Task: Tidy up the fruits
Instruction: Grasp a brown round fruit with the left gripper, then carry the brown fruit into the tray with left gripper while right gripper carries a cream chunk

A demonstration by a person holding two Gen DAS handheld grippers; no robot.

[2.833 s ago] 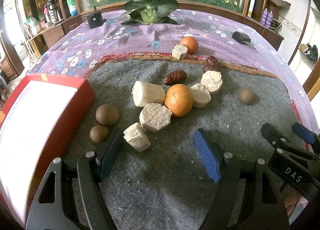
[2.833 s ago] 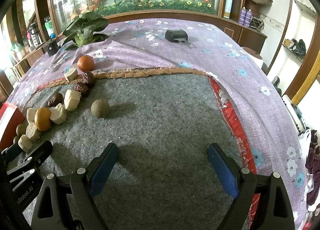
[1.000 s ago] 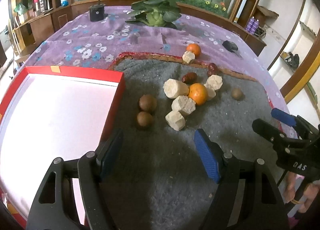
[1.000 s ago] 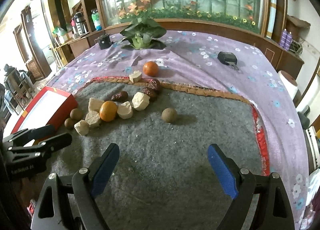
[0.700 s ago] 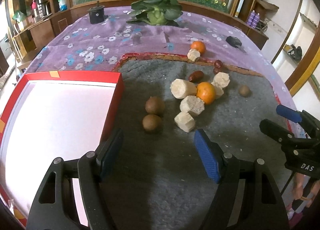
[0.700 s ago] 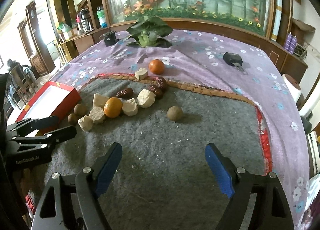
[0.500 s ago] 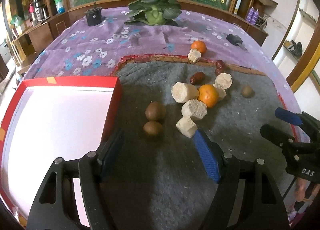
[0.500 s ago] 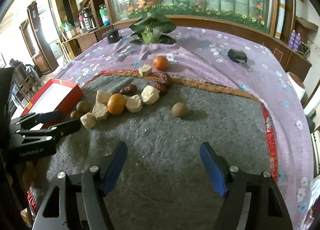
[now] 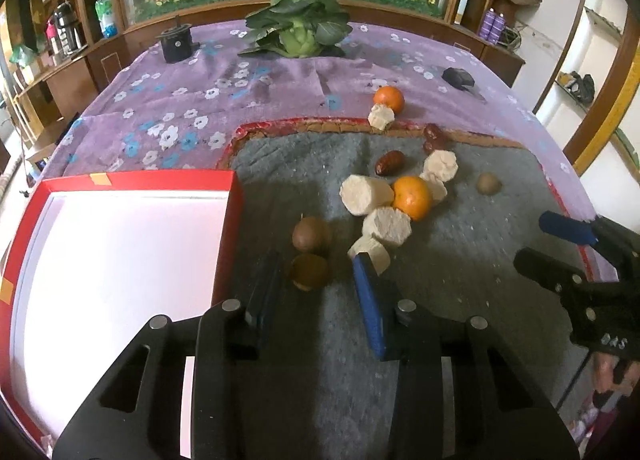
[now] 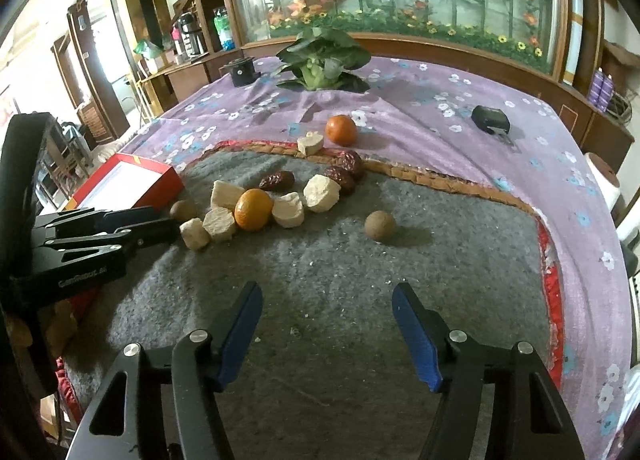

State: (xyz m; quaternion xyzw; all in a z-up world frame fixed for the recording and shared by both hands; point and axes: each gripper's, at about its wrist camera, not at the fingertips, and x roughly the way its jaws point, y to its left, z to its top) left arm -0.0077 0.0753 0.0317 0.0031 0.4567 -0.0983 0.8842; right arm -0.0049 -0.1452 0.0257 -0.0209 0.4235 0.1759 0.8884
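Note:
On the grey felt mat (image 9: 440, 300), my left gripper (image 9: 316, 264) points down at the nearer of two brown kiwis (image 9: 310, 272). Its jaws are closing with that kiwi between them, and a small gap still shows on each side. The second kiwi (image 9: 311, 234) lies just beyond. An orange (image 9: 412, 198) sits among pale white chunks (image 9: 366, 194) and dark dates (image 9: 390, 162). To the left stands a red box (image 9: 228, 228) with a white inside. My right gripper (image 10: 326, 296) hovers over bare mat, jaws closing on nothing. A lone brown fruit (image 10: 380, 225) lies ahead of it.
A second orange (image 9: 389, 99) and a white chunk (image 9: 380, 117) lie at the mat's far edge on the purple flowered cloth. Further back are a leafy green vegetable (image 9: 298, 34), a black round object (image 9: 176, 45) and a small black device (image 9: 458, 78). Wooden cabinets surround the table.
My left gripper's jaws have narrowed sharply from wide open around the near kiwi, and it has come slightly closer to the fruit. The right jaws have narrowed somewhat.

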